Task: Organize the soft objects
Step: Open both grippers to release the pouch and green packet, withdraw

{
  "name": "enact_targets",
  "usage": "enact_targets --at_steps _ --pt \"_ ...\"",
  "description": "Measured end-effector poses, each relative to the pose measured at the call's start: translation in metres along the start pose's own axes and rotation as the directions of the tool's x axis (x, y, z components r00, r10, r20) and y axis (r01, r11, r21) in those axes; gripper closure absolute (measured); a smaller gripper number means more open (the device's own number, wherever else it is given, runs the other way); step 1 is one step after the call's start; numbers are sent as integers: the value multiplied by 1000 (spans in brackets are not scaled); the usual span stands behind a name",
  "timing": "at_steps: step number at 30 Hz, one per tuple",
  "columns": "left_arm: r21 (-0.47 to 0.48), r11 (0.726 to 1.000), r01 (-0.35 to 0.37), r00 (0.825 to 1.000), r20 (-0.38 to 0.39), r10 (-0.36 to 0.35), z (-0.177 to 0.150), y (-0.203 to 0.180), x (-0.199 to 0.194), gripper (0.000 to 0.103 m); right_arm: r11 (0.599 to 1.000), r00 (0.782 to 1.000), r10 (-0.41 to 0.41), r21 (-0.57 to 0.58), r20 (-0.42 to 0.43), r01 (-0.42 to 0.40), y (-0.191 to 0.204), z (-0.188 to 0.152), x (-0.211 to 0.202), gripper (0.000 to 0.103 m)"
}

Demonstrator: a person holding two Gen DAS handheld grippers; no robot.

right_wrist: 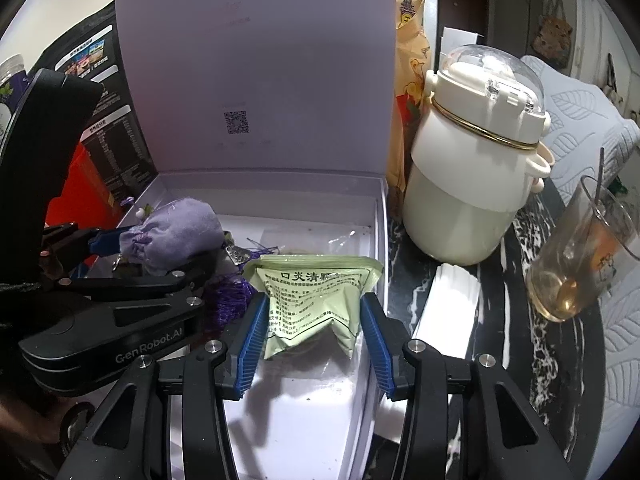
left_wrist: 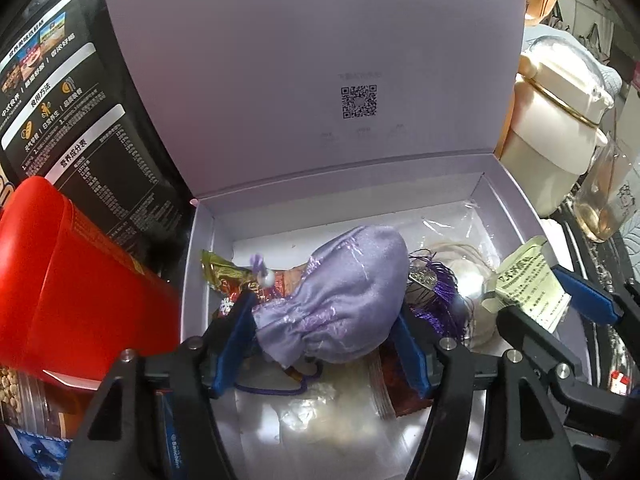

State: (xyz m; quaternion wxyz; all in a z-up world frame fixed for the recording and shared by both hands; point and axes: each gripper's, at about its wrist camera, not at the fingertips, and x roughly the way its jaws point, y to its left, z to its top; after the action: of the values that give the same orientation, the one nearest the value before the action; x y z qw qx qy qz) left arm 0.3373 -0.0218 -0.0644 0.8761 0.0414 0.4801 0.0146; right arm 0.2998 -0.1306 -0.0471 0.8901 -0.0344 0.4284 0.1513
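The left gripper is seen straddling a lilac drawstring pouch inside the open gift box; its blue pads lie against the pouch's flanks near the gathered neck, though whether they press or merely touch cannot be told. The pouch is judged light, plump and yielding, its satin likely slippery; a hold at the bunched neck is judged surer than one across the belly. The right gripper is pinched on a pale green sachet, the foil puckered between the pads. The sachet is judged light and crinkly, likely to slide if held only by an edge; it is held low over the box's right side.

Within the box, beneath and beside the pouch, a gold-and-red snack wrapper, a purple tassel with a metal charm, a coil of pale cord and clear plastic film are seen. Outside it, on the counter, a cream lidded jug and a glass of amber liquid stand on the right, a red container on the left.
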Motion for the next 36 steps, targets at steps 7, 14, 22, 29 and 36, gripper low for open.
enact_targets --at_steps 7,14,22,29,36 --pt "-35 999 6 998 61 -4 0 8 -24 38 1000 1000 19 9 3 -19 -3 2 -7 49" --pt "-16 999 -38 983 181 40 -6 8 -68 13 1000 998 15 24 67 -17 -6 3 -32 33" --pt "-28 999 -19 973 230 25 -11 7 -107 13 1000 992 -30 11 119 29 -1 4 -65 33" --pt "-55 998 -3 964 264 17 -18 15 -142 13 999 986 -50 24 161 46 -3 5 -96 33" --pt "-60 998 0 949 315 19 -32 17 -179 13 996 972 -78 53 220 68 -8 4 -142 33"
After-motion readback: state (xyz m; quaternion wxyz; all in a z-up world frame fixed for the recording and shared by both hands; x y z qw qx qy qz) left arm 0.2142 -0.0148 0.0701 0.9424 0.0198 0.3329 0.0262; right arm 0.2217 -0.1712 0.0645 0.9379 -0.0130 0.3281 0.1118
